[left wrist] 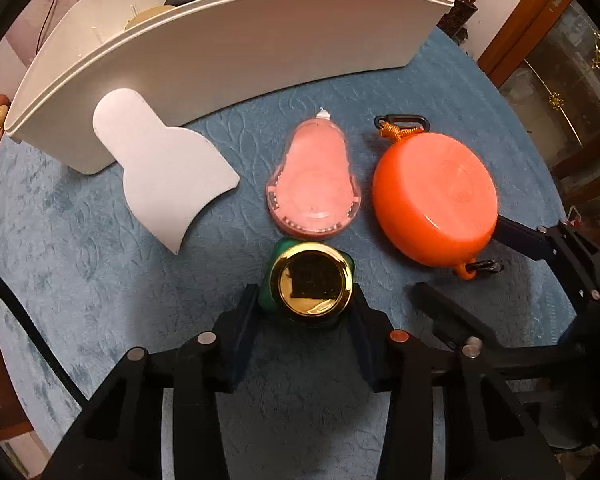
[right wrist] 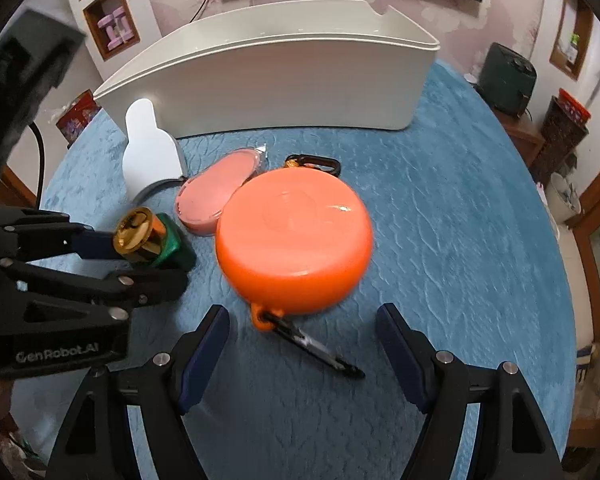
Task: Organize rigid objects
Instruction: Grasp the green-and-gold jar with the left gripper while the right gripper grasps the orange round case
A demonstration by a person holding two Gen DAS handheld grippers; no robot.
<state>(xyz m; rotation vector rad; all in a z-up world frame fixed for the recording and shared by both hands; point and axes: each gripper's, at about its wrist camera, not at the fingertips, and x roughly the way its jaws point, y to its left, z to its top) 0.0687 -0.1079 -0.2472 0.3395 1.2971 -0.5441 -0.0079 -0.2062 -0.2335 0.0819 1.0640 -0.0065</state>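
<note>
A green bottle with a gold cap (left wrist: 311,289) (right wrist: 146,241) stands on the blue cloth, between the fingers of my left gripper (left wrist: 304,304) (right wrist: 140,264), which is shut on it. A round orange case (left wrist: 434,199) (right wrist: 294,242) with black clips lies to its right. My right gripper (right wrist: 303,332) (left wrist: 466,258) is open just in front of the orange case, apart from it. A pink pear-shaped case (left wrist: 315,184) (right wrist: 214,196) and a white flat scraper-shaped piece (left wrist: 162,168) (right wrist: 150,148) lie further back.
A large white bin (left wrist: 228,52) (right wrist: 268,80) stands at the back of the round table (left wrist: 80,260) (right wrist: 440,240), with some items inside. Shelves, a TV and cabinets surround the table.
</note>
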